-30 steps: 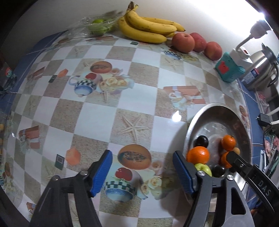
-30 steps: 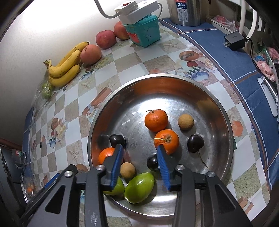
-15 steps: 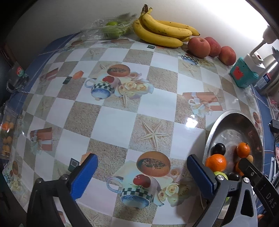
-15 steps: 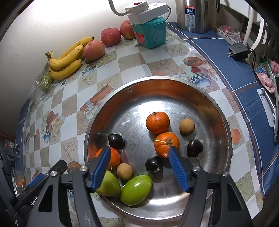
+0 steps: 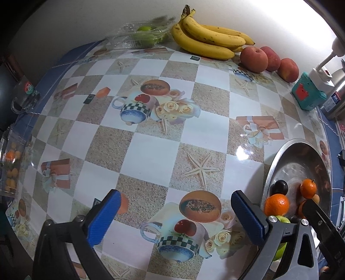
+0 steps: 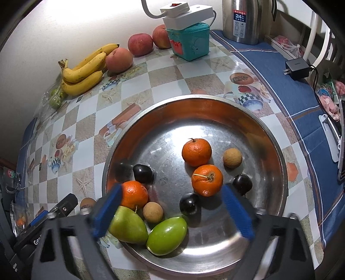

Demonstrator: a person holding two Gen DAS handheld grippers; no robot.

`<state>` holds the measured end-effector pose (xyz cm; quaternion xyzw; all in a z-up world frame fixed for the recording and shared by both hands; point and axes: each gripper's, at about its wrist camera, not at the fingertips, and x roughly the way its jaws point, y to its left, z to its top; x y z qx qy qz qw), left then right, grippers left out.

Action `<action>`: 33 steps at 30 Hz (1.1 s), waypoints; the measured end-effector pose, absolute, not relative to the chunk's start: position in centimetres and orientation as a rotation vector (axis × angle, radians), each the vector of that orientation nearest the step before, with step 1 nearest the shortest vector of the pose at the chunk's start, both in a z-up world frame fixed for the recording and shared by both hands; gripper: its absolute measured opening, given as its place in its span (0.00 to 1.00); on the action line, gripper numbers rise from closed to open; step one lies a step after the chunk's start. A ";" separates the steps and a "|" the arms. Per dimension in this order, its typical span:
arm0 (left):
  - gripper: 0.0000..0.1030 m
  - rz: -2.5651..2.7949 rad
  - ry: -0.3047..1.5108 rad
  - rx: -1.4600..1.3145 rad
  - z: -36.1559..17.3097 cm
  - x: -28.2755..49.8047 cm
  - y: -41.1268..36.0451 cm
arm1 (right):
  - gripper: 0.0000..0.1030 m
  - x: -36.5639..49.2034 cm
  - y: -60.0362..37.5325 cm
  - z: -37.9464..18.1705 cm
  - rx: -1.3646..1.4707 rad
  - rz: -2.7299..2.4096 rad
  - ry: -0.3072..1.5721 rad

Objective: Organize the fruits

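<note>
A steel basin [image 6: 168, 133] holds three mandarins [image 6: 196, 152], three dark plums [image 6: 142, 172], two longans [image 6: 232, 157] and two green fruits [image 6: 167, 234]. My right gripper [image 6: 172, 213] hangs over the basin's near side with its jaws opening. A longan [image 6: 153, 212] and a plum [image 6: 189, 203] lie below the gap, and neither pad touches them. My left gripper [image 5: 175, 215] stands open over the bare tablecloth, left of the basin [image 5: 297, 150]. Bananas [image 5: 207, 41], red apples [image 5: 254, 59] and a clear box of green fruit [image 5: 144, 35] sit along the back wall.
A teal box [image 6: 189, 41] with a white power strip on top and a steel kettle [image 6: 245, 19] stand at the back right. A black charger [image 6: 297, 69] lies on the blue cloth. A glass mug [image 5: 25, 97] and a clear pack of small oranges [image 5: 10, 168] sit at the left edge.
Both grippers' jaws have spread wide apart. The right one was narrow over the longan and the plum. In the left view the basin has slid toward the right edge.
</note>
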<state>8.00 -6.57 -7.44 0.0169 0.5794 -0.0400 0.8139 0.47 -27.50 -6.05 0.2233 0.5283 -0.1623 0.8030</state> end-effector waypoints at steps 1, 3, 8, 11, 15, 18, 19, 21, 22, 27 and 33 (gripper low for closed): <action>1.00 -0.084 1.229 0.038 -7.3 8.1 -6.5 | 0.97 0.5 -27.5 -6.0 0.475 -0.347 1.129; 1.00 -0.077 1.213 0.050 -6.9 8.2 -6.5 | 0.97 0.5 -27.4 -5.9 0.469 -0.345 1.126; 1.00 -0.028 1.144 0.094 -5.8 8.2 -6.3 | 0.97 0.5 -27.2 -5.9 0.459 -0.339 1.125; 1.00 0.002 1.124 0.106 -5.4 8.1 -6.1 | 0.97 0.5 -27.1 -5.9 0.460 -0.341 1.126; 1.00 0.023 1.118 0.120 -5.4 8.0 -6.0 | 0.97 0.4 -27.1 -6.0 0.457 -0.358 1.132; 1.00 0.021 1.131 0.121 -5.6 7.9 -5.9 | 0.97 0.2 -27.1 -5.9 0.455 -0.374 1.129; 1.00 0.019 1.134 0.116 -5.6 7.8 -5.9 | 0.97 0.1 -27.0 -5.8 0.456 -0.377 1.127; 1.00 0.017 1.146 0.118 -5.8 7.7 -5.9 | 0.97 -0.1 -27.0 -5.8 0.455 -0.382 1.124; 1.00 0.017 1.151 0.118 -5.8 7.7 -5.9 | 0.97 -0.2 -27.0 -5.7 0.455 -0.382 1.123; 1.00 0.001 1.194 0.085 -6.4 7.2 -5.5 | 0.97 -0.9 -26.8 -5.7 0.458 -0.389 1.125; 1.00 0.007 1.215 0.084 -6.4 6.2 -4.9 | 0.97 -1.8 -26.3 -5.3 0.467 -0.384 1.110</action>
